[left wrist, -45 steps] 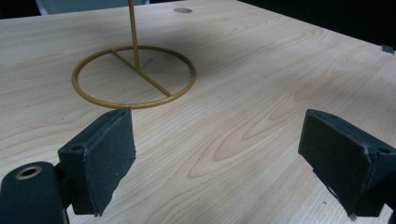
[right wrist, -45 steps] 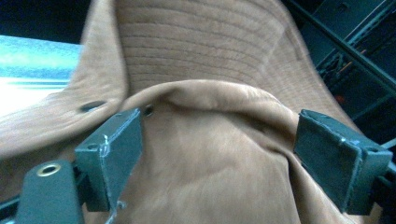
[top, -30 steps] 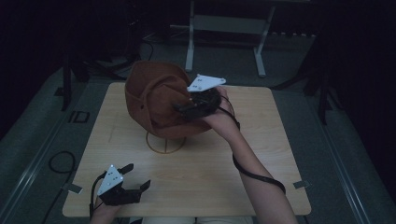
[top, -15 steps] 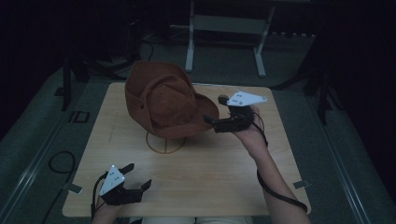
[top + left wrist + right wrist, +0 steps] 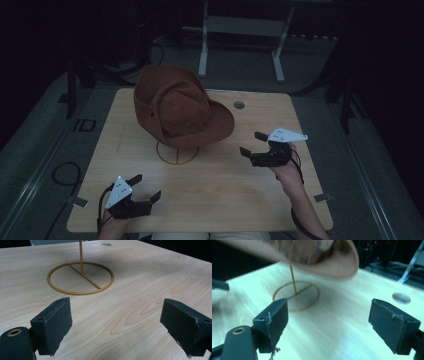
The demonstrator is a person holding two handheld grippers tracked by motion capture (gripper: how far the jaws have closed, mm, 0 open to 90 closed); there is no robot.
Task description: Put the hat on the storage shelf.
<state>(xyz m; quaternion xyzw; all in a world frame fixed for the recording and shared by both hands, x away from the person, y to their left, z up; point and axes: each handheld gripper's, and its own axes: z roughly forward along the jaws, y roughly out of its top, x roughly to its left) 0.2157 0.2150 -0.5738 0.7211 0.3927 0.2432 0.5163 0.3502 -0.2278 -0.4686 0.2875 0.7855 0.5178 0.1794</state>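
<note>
A brown brimmed hat (image 5: 180, 107) sits on top of a gold wire stand (image 5: 177, 152) near the middle of the wooden table (image 5: 220, 185). The stand's ring base (image 5: 80, 277) and thin upright rod lie ahead of my left gripper (image 5: 142, 189), which is open and empty near the table's front left. My right gripper (image 5: 254, 143) is open and empty too, to the right of the hat and apart from its brim (image 5: 329, 263). In the right gripper view the stand's base (image 5: 295, 295) lies under the hat.
A round cable hole (image 5: 239, 105) sits in the table's far right part. Metal frame legs (image 5: 240, 40) stand on the floor beyond the table. A cable loop (image 5: 62, 172) lies on the floor at the left.
My right gripper has drawn back from the hat's crown, to the right and toward the table's near side, and now stands open and clear of the brim. The left gripper stayed put.
</note>
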